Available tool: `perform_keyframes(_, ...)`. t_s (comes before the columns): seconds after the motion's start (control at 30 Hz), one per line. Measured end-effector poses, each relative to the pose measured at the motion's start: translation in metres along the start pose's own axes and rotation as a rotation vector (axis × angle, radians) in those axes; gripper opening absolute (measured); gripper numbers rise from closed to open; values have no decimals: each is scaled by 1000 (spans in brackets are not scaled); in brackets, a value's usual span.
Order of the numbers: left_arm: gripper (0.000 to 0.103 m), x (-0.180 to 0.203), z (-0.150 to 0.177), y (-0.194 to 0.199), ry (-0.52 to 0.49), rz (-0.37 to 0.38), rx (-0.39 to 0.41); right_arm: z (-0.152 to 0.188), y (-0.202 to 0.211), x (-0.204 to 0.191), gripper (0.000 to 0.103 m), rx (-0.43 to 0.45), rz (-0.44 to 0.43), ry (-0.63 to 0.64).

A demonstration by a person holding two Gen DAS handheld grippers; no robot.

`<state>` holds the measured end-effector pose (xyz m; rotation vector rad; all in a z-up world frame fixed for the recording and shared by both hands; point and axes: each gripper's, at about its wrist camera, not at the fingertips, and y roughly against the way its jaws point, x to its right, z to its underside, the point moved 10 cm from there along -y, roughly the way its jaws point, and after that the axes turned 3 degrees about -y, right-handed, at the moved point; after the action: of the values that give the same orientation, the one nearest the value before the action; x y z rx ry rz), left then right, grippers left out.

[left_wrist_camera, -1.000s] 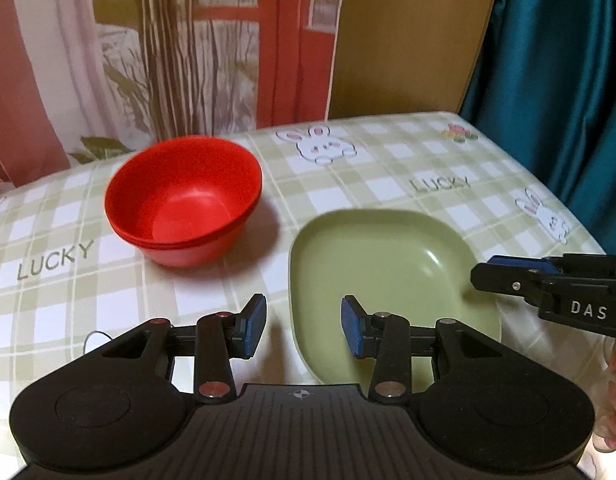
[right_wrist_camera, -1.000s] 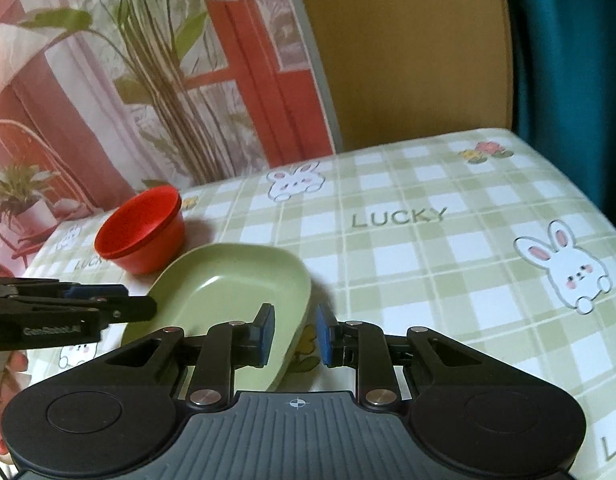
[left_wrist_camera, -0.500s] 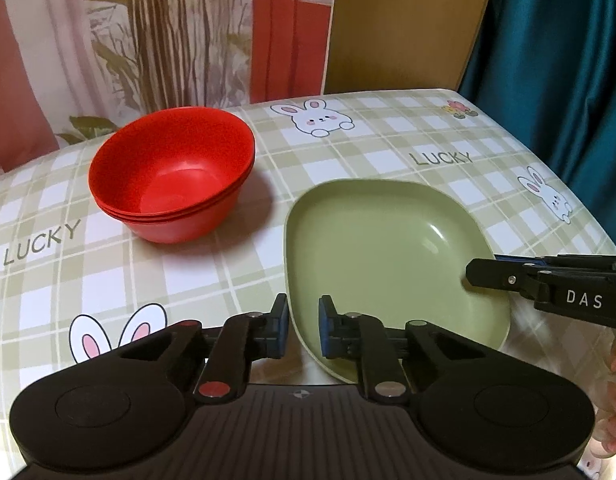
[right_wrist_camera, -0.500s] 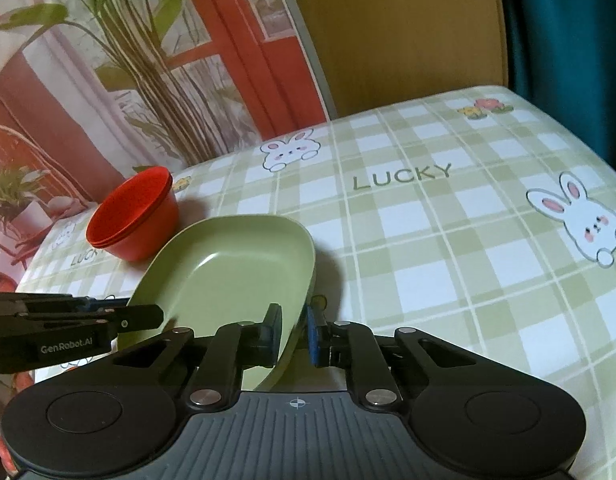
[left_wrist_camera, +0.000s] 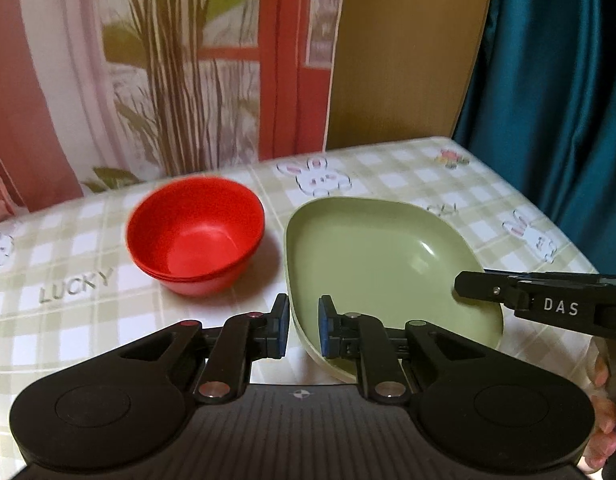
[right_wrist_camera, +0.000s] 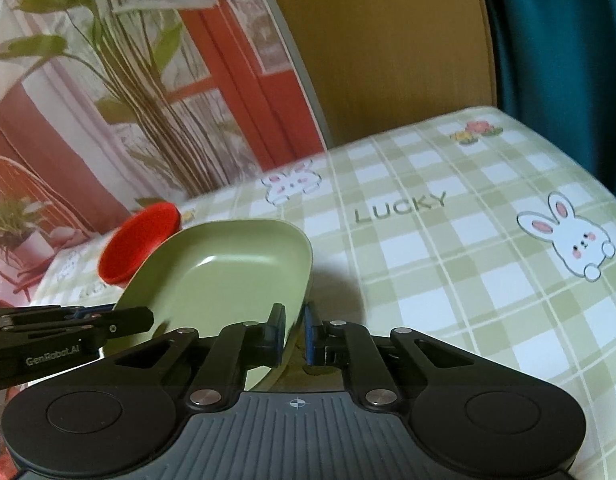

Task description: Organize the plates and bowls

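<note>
A square green plate (left_wrist_camera: 371, 264) is held off the checked tablecloth by both grippers. My left gripper (left_wrist_camera: 304, 330) is shut on its near-left rim. My right gripper (right_wrist_camera: 295, 336) is shut on its right rim; it also shows from the side in the left wrist view (left_wrist_camera: 467, 286). The plate (right_wrist_camera: 224, 272) is tilted, its far edge raised. A stack of red bowls (left_wrist_camera: 196, 236) stands on the table just left of the plate and shows small in the right wrist view (right_wrist_camera: 140, 242). The left gripper shows at the left of the right wrist view (right_wrist_camera: 144, 322).
The table (right_wrist_camera: 447, 248) has a green checked cloth with rabbits and "LUCKY" print. A wooden panel (left_wrist_camera: 407, 52) and a printed curtain stand behind it; a teal curtain (left_wrist_camera: 555, 80) hangs at the right.
Both grippers have shut on the plate's rims and lifted it off the cloth; it now tilts. The red bowls have stayed put.
</note>
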<state>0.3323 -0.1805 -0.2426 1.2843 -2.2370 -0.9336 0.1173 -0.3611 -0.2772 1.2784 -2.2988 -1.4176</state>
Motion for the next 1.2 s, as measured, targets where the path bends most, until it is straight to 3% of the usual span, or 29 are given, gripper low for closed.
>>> perform_keyframes(0.6,17,-41,17,103,123,-61,128,2,44,-83,9,61,-101,91)
perform_keyframes(1.2,17,-42,51,122,182,-55,116,22,70,-114,10,93,-94,181)
